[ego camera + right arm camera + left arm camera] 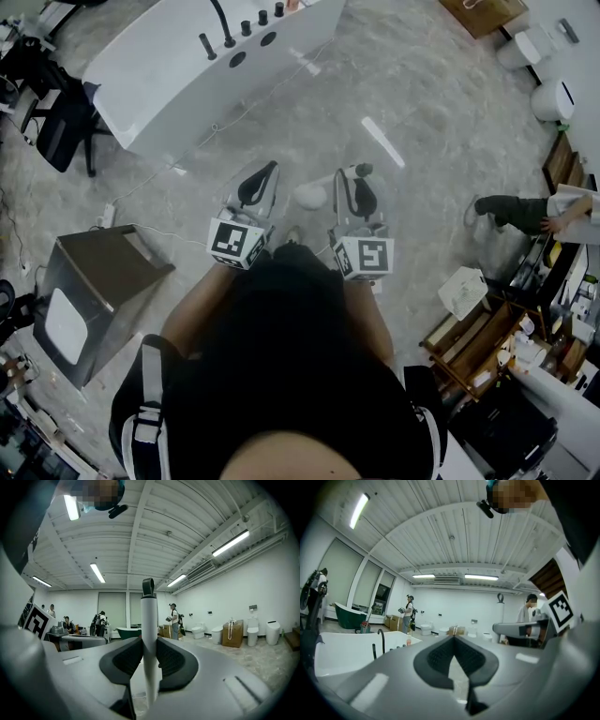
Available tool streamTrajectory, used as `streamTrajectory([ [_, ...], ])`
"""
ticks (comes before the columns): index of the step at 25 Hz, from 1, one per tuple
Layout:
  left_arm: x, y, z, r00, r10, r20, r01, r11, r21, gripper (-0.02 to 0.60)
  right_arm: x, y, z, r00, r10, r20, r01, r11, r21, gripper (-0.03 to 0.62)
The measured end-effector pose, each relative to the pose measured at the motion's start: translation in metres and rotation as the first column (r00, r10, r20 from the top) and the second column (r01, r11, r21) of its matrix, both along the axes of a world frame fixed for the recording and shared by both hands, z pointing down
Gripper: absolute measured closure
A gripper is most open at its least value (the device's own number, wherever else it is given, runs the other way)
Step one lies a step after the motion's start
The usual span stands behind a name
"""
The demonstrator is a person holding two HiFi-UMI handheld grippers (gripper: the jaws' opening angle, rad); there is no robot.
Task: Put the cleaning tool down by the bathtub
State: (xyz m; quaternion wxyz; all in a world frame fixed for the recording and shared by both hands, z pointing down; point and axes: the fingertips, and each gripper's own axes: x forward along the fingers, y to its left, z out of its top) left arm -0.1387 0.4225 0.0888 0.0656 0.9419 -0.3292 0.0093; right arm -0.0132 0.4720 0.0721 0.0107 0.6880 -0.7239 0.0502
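The cleaning tool's white handle, with a dark loop at its end, stands upright between the pads of my right gripper, which is shut on it. In the head view the right gripper holds the handle with its dark cap pointing forward, and a white rounded part shows beside it. My left gripper is alongside, its fingertips touching with nothing between them. The white bathtub with black taps lies ahead to the left on the floor; its rim also shows in the left gripper view.
A metal box-like stand sits at my left, with a dark chair behind it and a cable trailing on the floor. Toilets, a person's leg and wooden shelving are on the right. Other people stand far off.
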Motion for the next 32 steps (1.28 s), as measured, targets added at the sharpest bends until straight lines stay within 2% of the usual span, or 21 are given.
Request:
streamTrajectory([
  [7, 0.024, 0.010, 0.008, 1.000, -0.026, 0.008, 0.026, 1.000, 0.000, 0.574, 0.026, 0.009, 0.005, 1.000, -0.022, 0.022, 0.022, 1.000, 0.001, 0.502],
  [14, 0.030, 0.004, 0.013, 0.999, -0.049, 0.024, 0.049, 0.999, -0.010, 0.574, 0.038, -0.003, 0.012, 0.999, -0.029, 0.022, 0.029, 1.000, -0.004, 0.502],
  [23, 0.044, -0.039, 0.024, 0.999, -0.033, 0.030, 0.033, 0.999, -0.017, 0.574, 0.052, -0.038, 0.023, 1.000, -0.003, 0.019, 0.003, 1.000, -0.021, 0.502],
  [32, 0.062, -0.110, 0.030, 0.999, -0.016, 0.034, 0.017, 0.999, -0.032, 0.574, 0.067, -0.103, 0.031, 1.000, 0.014, 0.011, -0.013, 0.999, -0.049, 0.502],
])
